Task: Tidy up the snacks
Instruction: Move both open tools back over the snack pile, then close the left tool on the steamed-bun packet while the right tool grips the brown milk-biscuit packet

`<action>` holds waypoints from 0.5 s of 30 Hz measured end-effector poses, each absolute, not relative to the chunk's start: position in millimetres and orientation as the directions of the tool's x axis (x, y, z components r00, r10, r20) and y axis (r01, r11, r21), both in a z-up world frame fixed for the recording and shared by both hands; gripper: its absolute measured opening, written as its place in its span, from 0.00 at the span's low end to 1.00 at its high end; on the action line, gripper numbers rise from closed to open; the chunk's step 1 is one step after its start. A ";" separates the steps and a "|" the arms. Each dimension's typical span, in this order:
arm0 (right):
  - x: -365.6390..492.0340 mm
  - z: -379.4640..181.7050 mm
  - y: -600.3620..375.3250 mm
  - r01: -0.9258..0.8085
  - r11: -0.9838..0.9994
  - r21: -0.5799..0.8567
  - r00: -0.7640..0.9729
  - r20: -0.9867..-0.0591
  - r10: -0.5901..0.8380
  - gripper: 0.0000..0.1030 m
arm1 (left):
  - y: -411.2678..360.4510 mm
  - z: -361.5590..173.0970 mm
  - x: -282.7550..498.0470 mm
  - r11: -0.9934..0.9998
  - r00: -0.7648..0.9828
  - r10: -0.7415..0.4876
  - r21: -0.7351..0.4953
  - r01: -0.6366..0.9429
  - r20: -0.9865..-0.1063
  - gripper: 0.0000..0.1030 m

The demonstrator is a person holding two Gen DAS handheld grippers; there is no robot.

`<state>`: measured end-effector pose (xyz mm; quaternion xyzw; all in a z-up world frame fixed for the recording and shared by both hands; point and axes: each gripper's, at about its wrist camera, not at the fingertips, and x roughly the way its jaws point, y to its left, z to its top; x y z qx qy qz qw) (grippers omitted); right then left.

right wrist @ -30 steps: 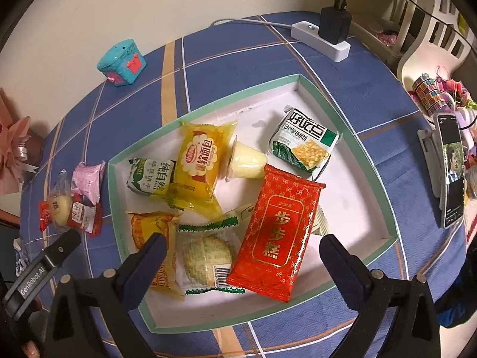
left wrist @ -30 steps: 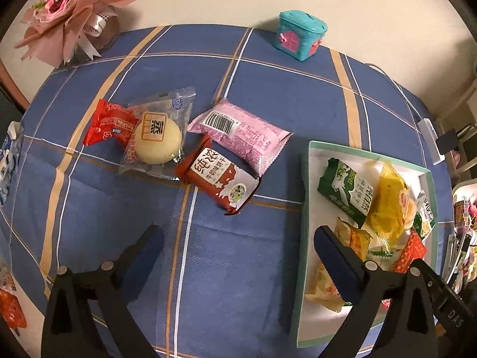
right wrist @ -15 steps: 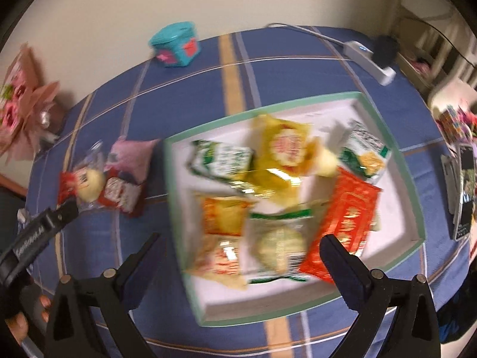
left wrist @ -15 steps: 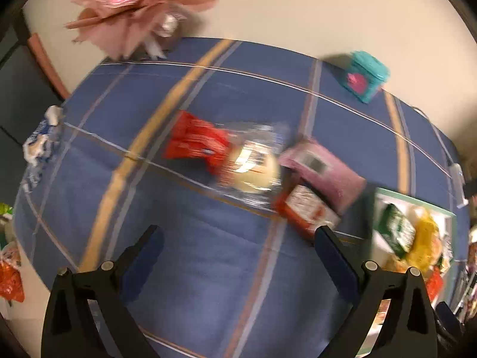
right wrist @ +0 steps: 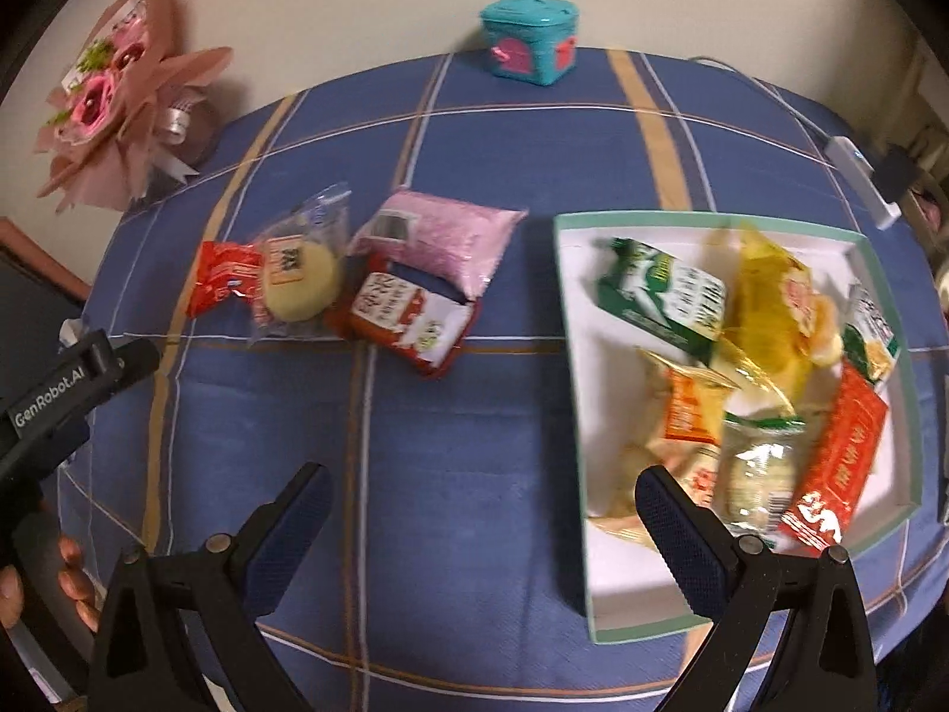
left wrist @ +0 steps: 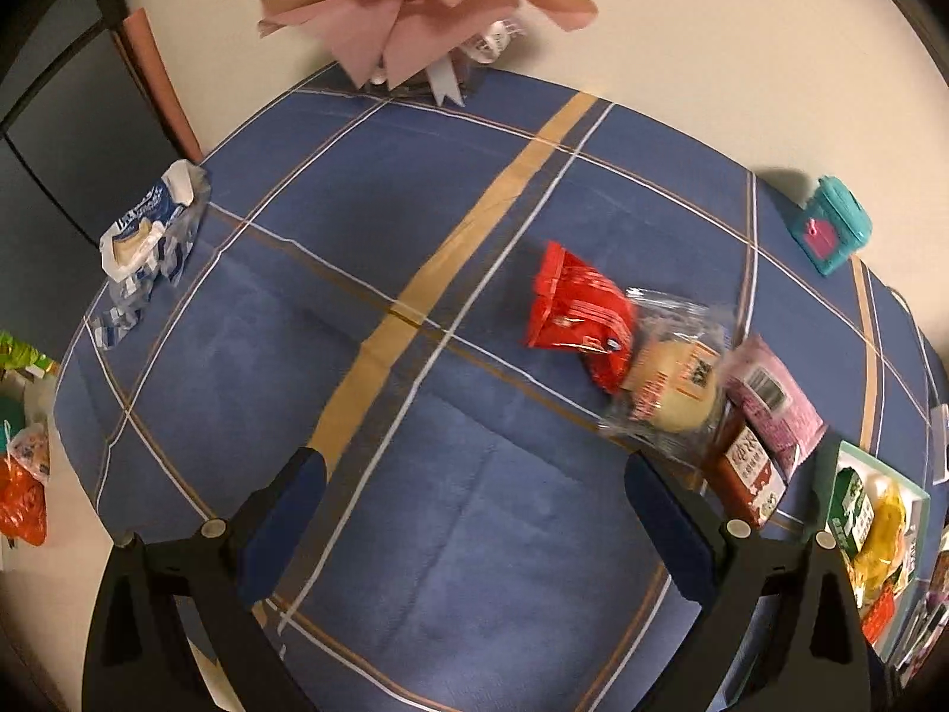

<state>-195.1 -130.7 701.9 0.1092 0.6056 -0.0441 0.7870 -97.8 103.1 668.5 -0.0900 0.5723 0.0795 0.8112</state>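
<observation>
Table [right wrist: 474, 427] under a blue plaid cloth, set against a cream wall. At the far edge: pink bouquet [right wrist: 112, 101] toward the far left corner, teal box [right wrist: 529, 38] mid-edge. White power strip [right wrist: 863, 178] near the far right corner.

Tray [right wrist: 572, 356] on the right side of the table, white inside with a green rim. It holds a heap of snacks, among them a green pack [right wrist: 664, 296], a yellow pack [right wrist: 771, 308] and a red pack [right wrist: 839, 463], overlapping.

Four snacks lie loose in a touching row at mid-table, left of the tray: red packet [right wrist: 222, 282], clear-wrapped bun [right wrist: 299, 279], brown-red packet [right wrist: 409, 317], pink packet [right wrist: 439, 237]. None is in the tray.

Crumpled blue-white wrapper [left wrist: 148, 231] near the left edge.

Left gripper [left wrist: 474, 486]: jaws wide, holding nothing, above bare cloth left of the row.

Right gripper [right wrist: 480, 498]: jaws wide, holding nothing, above cloth at the tray's near left corner.
</observation>
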 end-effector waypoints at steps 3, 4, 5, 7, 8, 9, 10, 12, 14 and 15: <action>-189.8 699.6 -127.0 0.196 0.973 0.120 0.269 -0.961 0.064 1.00 | 106.0 665.1 -94.2 0.970 0.326 0.017 -0.064 -0.235 -0.945 0.98; -188.0 699.4 -127.7 0.199 0.972 0.121 0.270 -0.961 0.064 1.00 | 105.4 664.9 -93.0 0.971 0.327 0.016 -0.064 -0.232 -0.945 0.98; -186.2 698.9 -128.1 0.202 0.972 0.122 0.271 -0.960 0.064 1.00 | 104.9 665.3 -89.2 0.972 0.328 0.013 -0.065 -0.224 -0.945 0.98; -181.8 698.1 -130.3 0.210 0.970 0.126 0.273 -0.960 0.065 1.00 | 102.3 666.5 -85.0 0.975 0.334 0.003 -0.071 -0.210 -0.943 0.98; -179.3 698.1 -131.8 0.214 0.968 0.129 0.277 -0.959 0.067 1.00 | 100.8 667.3 -83.8 0.976 0.337 -0.001 -0.074 -0.205 -0.941 0.98; -177.0 698.5 -133.0 0.219 0.966 0.135 0.282 -0.957 0.069 1.00 | 100.8 667.8 -81.0 0.977 0.341 -0.005 -0.077 -0.198 -0.940 0.98; -174.3 698.9 -134.6 0.225 0.964 0.141 0.287 -0.955 0.073 1.00 | 98.3 668.7 -78.5 0.979 0.348 -0.016 -0.086 -0.187 -0.937 0.98; -169.7 700.3 -136.9 0.232 0.961 0.152 0.298 -0.951 0.079 1.00 | 95.0 669.8 -73.0 0.980 0.355 -0.036 -0.103 -0.170 -0.934 0.98; -164.4 700.3 -139.5 0.241 0.957 0.161 0.305 -0.949 0.083 1.00 | 91.6 670.9 -67.5 0.981 0.361 -0.056 -0.119 -0.155 -0.931 0.98; -161.9 700.1 -140.0 0.245 0.955 0.165 0.306 -0.948 0.086 1.00 | 90.1 670.9 -64.5 0.981 0.364 -0.067 -0.128 -0.147 -0.929 0.98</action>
